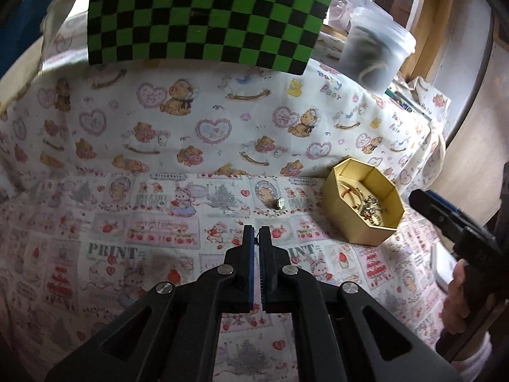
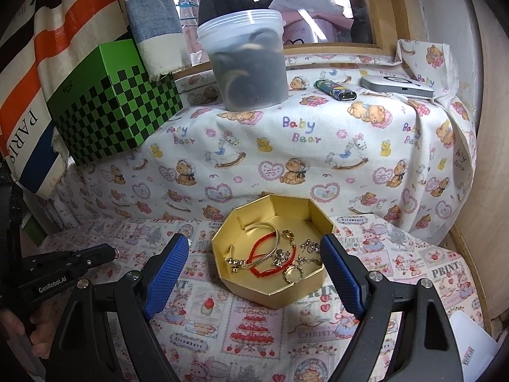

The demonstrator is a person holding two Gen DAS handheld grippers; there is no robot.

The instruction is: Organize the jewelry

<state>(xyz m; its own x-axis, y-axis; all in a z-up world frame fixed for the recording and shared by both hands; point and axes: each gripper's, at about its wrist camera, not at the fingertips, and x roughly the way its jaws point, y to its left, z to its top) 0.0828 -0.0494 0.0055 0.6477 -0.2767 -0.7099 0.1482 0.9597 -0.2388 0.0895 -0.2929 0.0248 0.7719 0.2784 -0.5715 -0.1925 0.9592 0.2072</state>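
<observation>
Jewelry (image 2: 280, 256) fills the gold box (image 2: 273, 289); one small piece (image 1: 277, 201) lies loose on the cloth (image 1: 159, 222). My left gripper (image 1: 256, 234) is clamped on something tiny, unidentifiable; right gripper (image 2: 254, 254) gapes empty. I'd carry over the box before releasing.

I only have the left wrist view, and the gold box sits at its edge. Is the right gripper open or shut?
Observer: Open. The right gripper has its blue pads spread wide, and the gold box lies ahead between them.
Operator: What's inside the box?
Observer: A red cord bracelet, a gold bangle and small charms.
Operator: Is my gripper carrying anything?
Observer: The left gripper is shut. Something small glints at its tip, too small to name.
</observation>
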